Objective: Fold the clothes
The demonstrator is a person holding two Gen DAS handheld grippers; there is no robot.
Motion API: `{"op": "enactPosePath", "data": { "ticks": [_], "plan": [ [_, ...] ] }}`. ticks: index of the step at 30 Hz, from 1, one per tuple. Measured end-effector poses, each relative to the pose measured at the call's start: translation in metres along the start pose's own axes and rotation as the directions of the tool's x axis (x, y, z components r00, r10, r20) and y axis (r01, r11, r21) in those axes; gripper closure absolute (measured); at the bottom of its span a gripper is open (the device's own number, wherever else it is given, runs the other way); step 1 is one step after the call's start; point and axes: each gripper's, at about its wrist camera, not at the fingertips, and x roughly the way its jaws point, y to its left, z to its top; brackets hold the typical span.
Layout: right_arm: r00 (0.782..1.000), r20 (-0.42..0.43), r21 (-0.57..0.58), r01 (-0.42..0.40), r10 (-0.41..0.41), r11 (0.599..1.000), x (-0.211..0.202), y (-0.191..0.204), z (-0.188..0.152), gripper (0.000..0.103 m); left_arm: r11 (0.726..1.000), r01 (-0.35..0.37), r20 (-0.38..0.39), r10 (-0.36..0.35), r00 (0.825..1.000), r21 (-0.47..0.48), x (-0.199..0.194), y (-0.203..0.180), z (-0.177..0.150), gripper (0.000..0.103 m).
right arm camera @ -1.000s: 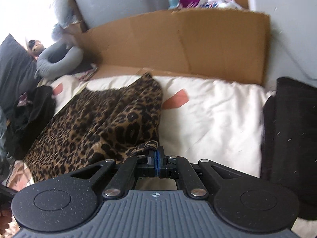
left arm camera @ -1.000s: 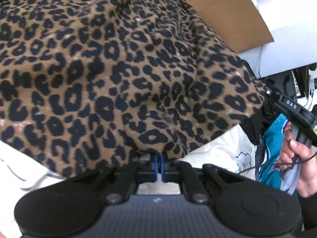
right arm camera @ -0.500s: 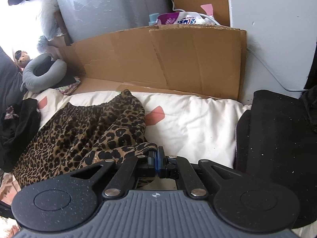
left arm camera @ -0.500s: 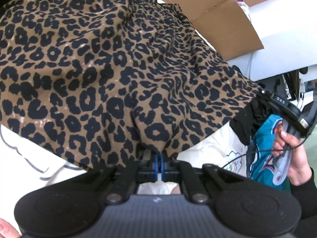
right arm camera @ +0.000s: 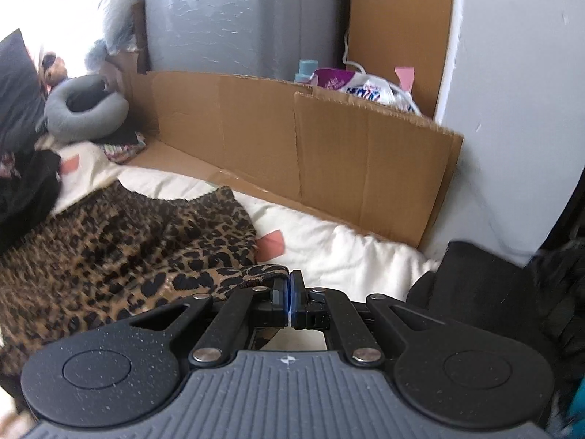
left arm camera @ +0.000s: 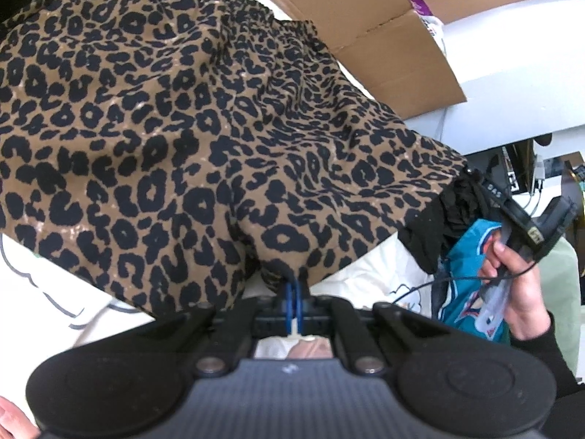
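A leopard-print garment (left arm camera: pixel 204 139) fills most of the left wrist view, stretched above a white bedspread (left arm camera: pixel 365 285). My left gripper (left arm camera: pixel 293 292) is shut on its near hem. In the right wrist view the same garment (right arm camera: pixel 120 252) spreads to the left, and my right gripper (right arm camera: pixel 291 289) is shut on a corner of its hem. The right gripper's body (left arm camera: pixel 526 219) and the hand (left arm camera: pixel 519 292) that holds it show at the right edge of the left wrist view.
A brown cardboard wall (right arm camera: pixel 292 157) stands along the far side of the bed, with a white wall (right arm camera: pixel 512 109) behind it. A grey neck pillow (right arm camera: pixel 84 109) lies at far left. Black cloth (right arm camera: pixel 490 292) sits at right, and a teal garment (left arm camera: pixel 471 274) beside the hand.
Both grippers have pulled back and up with the garment still held. More of the cardboard and the bedspread shows beyond the cloth, and the garment's far elastic edge has come into the left view.
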Motion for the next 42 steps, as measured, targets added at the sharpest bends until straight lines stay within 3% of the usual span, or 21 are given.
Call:
{"op": "enactPosePath", "data": {
  "ticks": [3, 7, 14, 18, 26, 33, 37, 42],
  "plan": [
    [0.999, -0.044, 0.028, 0.009, -0.008, 1.0, 0.013, -0.007, -0.01, 0.102, 1.0, -0.005, -0.007, 0.005, 1.0, -0.003, 0.005, 0.008, -0.007, 0.101],
    [0.995, -0.099, 0.154, -0.012, 0.027, 0.988, 0.031, -0.022, -0.031, 0.1, 1.0, -0.016, -0.016, 0.016, 1.0, -0.015, 0.005, 0.016, -0.013, 0.102],
    [0.979, -0.16, 0.357, -0.06, 0.125, 0.932, 0.063, -0.043, -0.065, 0.092, 0.998, -0.042, -0.037, 0.041, 0.998, -0.046, 0.006, 0.029, -0.022, 0.102],
    [0.973, -0.199, 0.314, -0.049, 0.116, 0.948, 0.074, -0.039, -0.079, 0.088, 0.997, -0.053, -0.04, 0.05, 0.998, -0.057, 0.004, 0.035, -0.025, 0.102],
    [0.97, -0.223, 0.192, -0.052, 0.095, 0.98, 0.066, -0.04, -0.084, 0.091, 0.996, -0.063, -0.026, 0.062, 0.998, -0.059, 0.01, 0.025, -0.02, 0.102],
    [0.982, -0.182, 0.036, -0.043, 0.049, 0.998, 0.034, -0.023, -0.065, 0.102, 0.996, -0.053, -0.004, 0.053, 0.999, -0.066, 0.003, 0.023, -0.015, 0.102],
    [0.983, -0.171, 0.061, -0.05, 0.06, 0.997, 0.02, -0.028, -0.048, 0.102, 0.997, -0.037, -0.002, 0.037, 0.999, -0.064, 0.0, 0.023, -0.013, 0.102],
    [0.975, -0.203, 0.176, -0.057, 0.093, 0.983, 0.017, -0.041, -0.038, 0.102, 0.999, -0.02, 0.0, 0.02, 1.0, -0.033, -0.006, 0.015, -0.006, 0.102]
  ]
}}
